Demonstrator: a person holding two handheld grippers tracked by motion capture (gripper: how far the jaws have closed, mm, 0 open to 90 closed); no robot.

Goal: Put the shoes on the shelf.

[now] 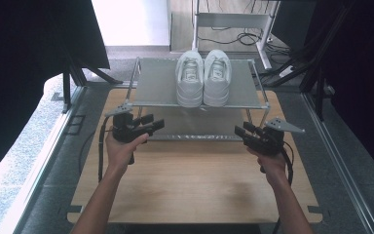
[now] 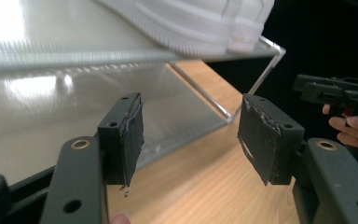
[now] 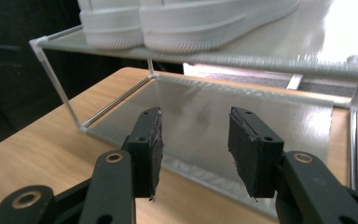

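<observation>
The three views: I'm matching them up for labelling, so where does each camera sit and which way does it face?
High view: above the table, looking forward and down at rack and shoes; forearms, both grippers.
Left gripper view: rides the left gripper, facing the rack; open jaws, other hand.
Right gripper view: rides the right gripper, facing the rack; open jaws.
All share the shoes.

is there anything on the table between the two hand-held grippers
No: in the high view, bare wooden table lies between the left hand-held gripper and right hand-held gripper. The shoe rack with white sneakers stands just behind.
</observation>
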